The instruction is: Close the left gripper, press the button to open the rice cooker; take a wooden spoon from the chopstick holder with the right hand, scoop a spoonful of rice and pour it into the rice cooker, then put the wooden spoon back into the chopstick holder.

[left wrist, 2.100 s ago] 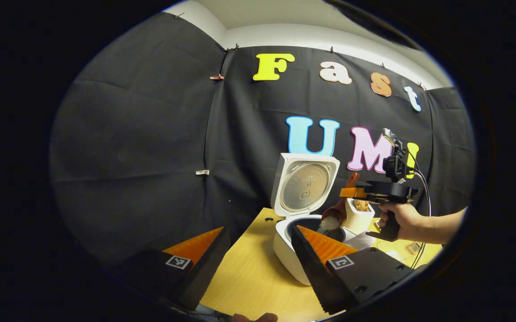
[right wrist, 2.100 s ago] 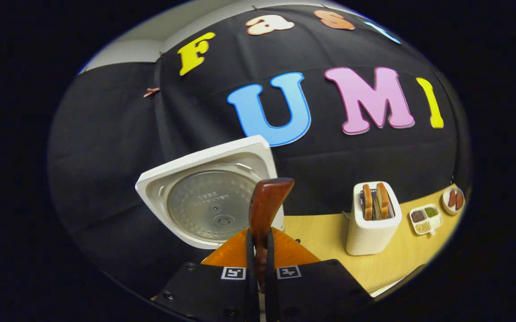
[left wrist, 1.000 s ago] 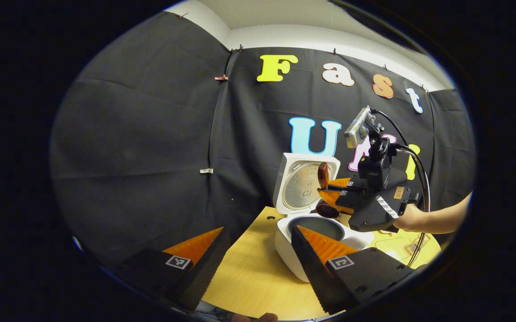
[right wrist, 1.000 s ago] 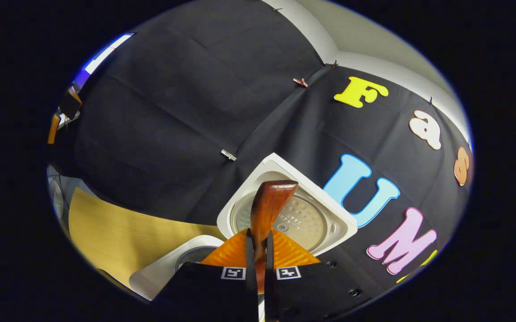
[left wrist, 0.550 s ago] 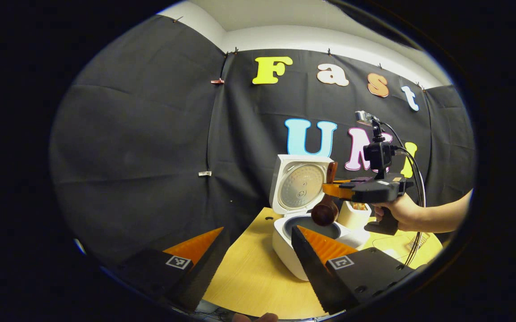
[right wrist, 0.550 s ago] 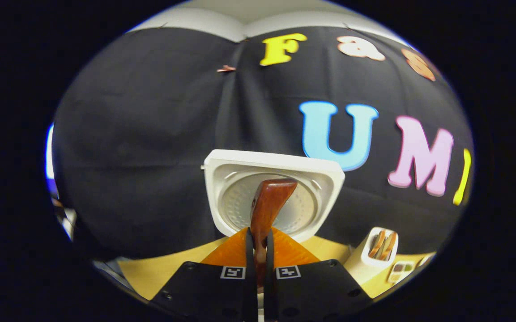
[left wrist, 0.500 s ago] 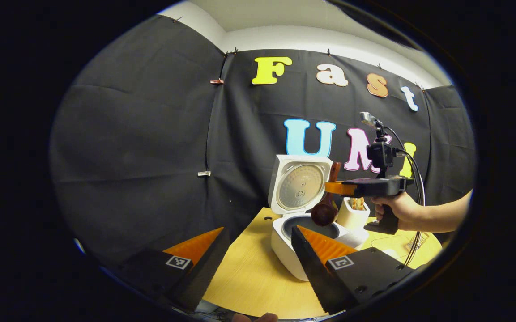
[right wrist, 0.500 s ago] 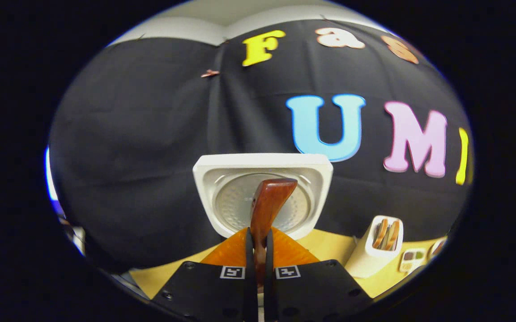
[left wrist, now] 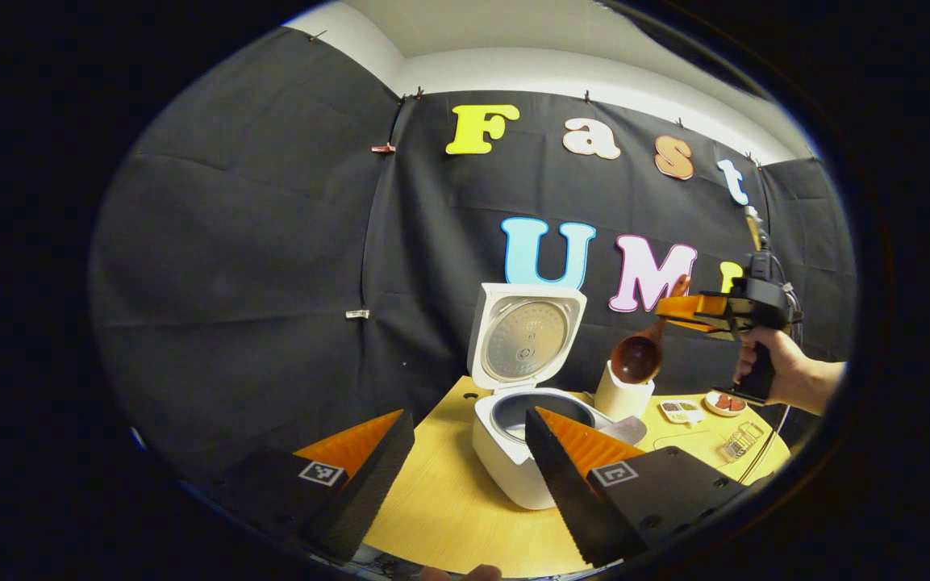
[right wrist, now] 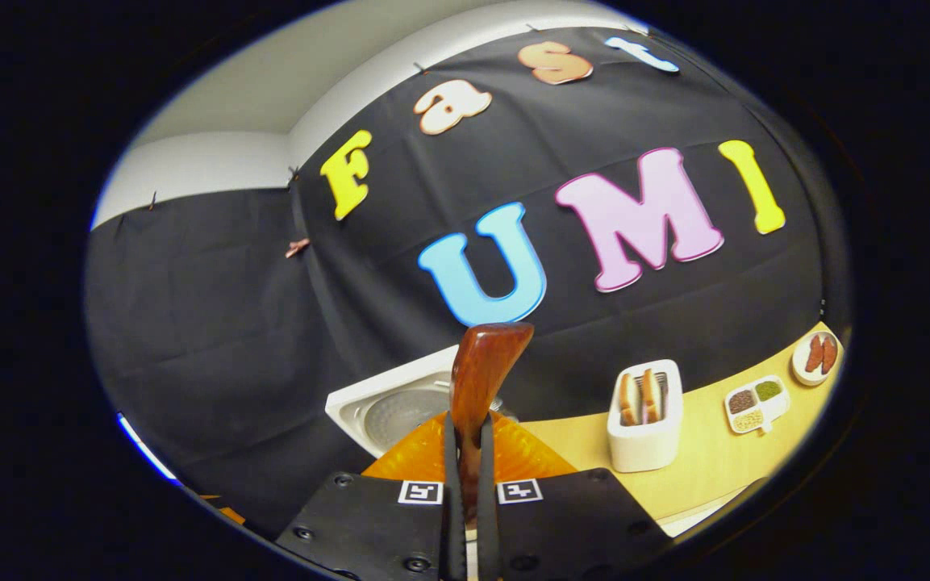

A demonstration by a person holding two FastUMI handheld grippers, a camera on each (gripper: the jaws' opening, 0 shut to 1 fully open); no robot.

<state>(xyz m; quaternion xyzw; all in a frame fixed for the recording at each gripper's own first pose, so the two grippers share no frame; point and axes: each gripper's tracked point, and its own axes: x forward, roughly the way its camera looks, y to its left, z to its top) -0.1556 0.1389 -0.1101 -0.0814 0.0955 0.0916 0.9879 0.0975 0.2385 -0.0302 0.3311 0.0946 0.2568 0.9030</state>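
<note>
Now right gripper (left wrist: 678, 311) clamped on wooden spoon (left wrist: 638, 355) handle, held above chopstick holder (left wrist: 622, 395), bowl down. Left gripper (left wrist: 465, 452) low and near, jaws apart, holding nothing. Rice cooker (left wrist: 517, 440) on table (left wrist: 448, 508), lid up.

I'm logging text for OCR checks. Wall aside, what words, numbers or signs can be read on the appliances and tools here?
White rice cooker's open lid: faint marks on the metal inner plate, too small to read.
Square black-and-white markers on the right tool: coded patterns, no words.
Brown wooden spoon: no text.
</note>
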